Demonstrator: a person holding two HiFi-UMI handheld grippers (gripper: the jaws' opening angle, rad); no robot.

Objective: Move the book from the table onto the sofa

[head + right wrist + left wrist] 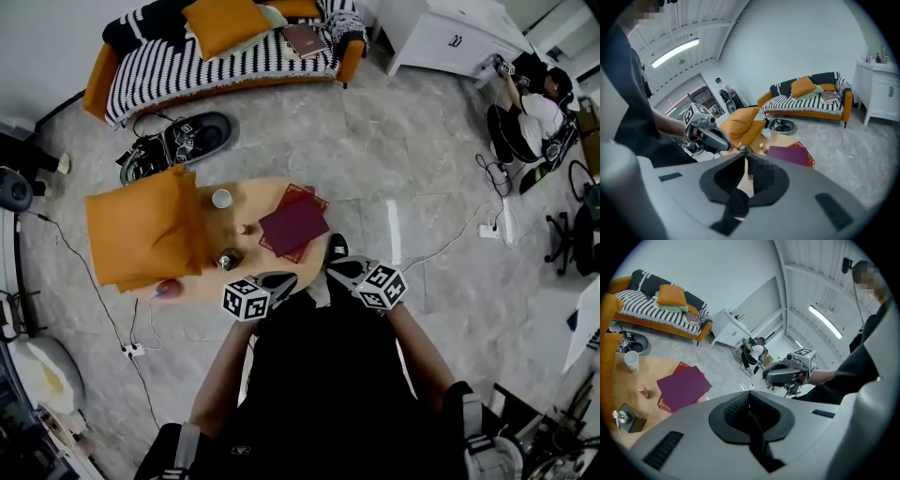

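Note:
A purple book (pixel 294 223) lies on a red book (pixel 302 194) at the right side of the round wooden table (pixel 258 199). The same purple book (pixel 683 386) (pixel 787 153) shows in both gripper views. My left gripper (pixel 284 279) is shut and empty, just off the table's near edge. My right gripper (pixel 337 248) is also shut and empty, to the right of the books. Their own jaws (pixel 749 397) (pixel 744 161) are pressed together. The sofa (pixel 169 70) with a striped cover stands across the floor, with another book (pixel 305 39) on its seat.
On the table lie a big orange cushion (pixel 141 230), a white cup (pixel 221 198), a small bottle (pixel 246 229) and a small dark box (pixel 228 260). Shoes and a black round base (pixel 187 141) lie before the sofa. A white cabinet (pixel 450 37) and a seated person (pixel 530 112) are far right.

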